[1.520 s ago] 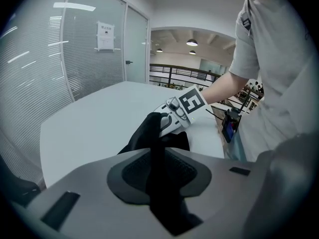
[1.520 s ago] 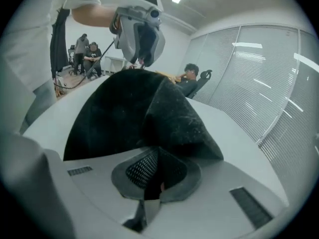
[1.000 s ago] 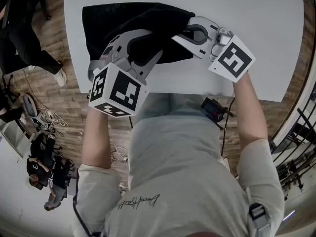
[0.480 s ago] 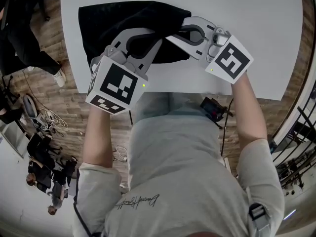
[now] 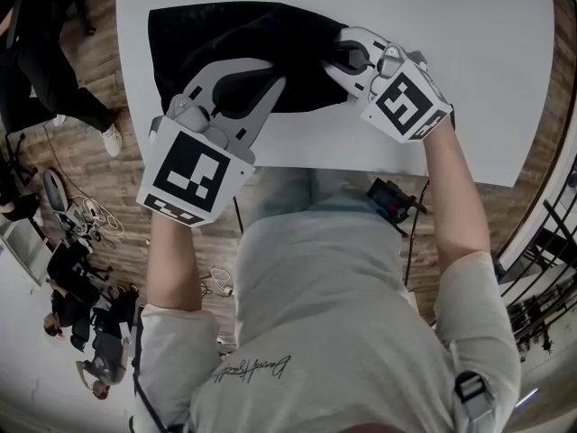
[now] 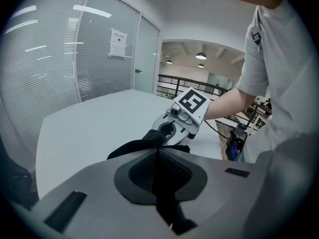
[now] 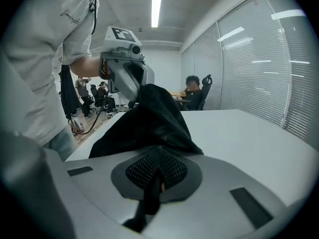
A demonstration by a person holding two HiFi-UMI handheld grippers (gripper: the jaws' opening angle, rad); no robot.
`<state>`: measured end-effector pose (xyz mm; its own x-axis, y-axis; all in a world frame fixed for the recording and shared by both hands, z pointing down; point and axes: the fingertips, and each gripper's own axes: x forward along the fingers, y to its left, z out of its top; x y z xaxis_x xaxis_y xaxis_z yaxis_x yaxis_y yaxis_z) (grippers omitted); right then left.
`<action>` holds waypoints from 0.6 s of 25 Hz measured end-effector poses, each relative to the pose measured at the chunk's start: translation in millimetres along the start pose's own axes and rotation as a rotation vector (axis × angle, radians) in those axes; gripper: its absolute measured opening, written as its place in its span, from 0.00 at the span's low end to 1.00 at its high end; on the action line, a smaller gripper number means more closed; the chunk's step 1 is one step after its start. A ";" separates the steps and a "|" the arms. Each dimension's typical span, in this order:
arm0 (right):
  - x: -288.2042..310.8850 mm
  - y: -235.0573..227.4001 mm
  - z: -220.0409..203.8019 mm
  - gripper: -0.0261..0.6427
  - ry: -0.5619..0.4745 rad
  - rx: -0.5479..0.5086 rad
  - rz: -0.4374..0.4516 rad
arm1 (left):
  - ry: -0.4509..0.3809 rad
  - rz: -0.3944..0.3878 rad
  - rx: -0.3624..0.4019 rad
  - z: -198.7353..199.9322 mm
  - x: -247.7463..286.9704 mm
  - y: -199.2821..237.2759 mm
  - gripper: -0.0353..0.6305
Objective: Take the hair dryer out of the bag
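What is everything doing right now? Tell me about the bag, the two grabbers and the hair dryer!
black bag, lying on the white table, its near edge pinched at two spots.
left gripper, jaws have just been closing, now shut on the bag's cloth.
right gripper, jaws shut on the bag's cloth.
hair dryer, nowhere to be seen, so not out yet.

Both forearms reached forward, the tongs angled down with their tips facing each other. The left gripper (image 6: 158, 153) had just been closing its jaws onto the bag (image 5: 225, 30). The right gripper (image 7: 157, 158), opposite, pinched the same cloth.
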<state>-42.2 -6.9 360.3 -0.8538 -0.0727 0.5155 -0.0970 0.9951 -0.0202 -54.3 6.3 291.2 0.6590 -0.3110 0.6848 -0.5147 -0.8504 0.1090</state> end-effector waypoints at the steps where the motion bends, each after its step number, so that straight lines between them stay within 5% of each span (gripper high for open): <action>1: 3.9 2.2 1.9 0.06 -0.003 -0.009 0.013 | -0.003 0.000 -0.001 0.6 -1.1 -0.4 0.09; 3: 12.8 8.4 2.5 0.06 0.007 -0.041 0.043 | -0.001 0.006 0.003 0.7 -1.6 -0.7 0.09; 5: 19.3 13.0 3.6 0.23 0.011 -0.060 0.067 | 0.002 0.011 0.009 1.4 -1.5 -1.1 0.09; 10: 34.6 15.6 14.2 0.36 0.005 -0.066 0.094 | -0.005 0.011 0.010 4.3 -2.8 -3.1 0.09; 15: 53.8 24.3 9.6 0.39 0.055 -0.105 0.131 | 0.003 0.006 0.014 3.4 -0.7 -6.6 0.09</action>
<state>-95.5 12.8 379.3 -0.8260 0.0590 0.5605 0.0695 0.9976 -0.0026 -49.5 10.6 287.6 0.6545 -0.3146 0.6875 -0.5104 -0.8547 0.0948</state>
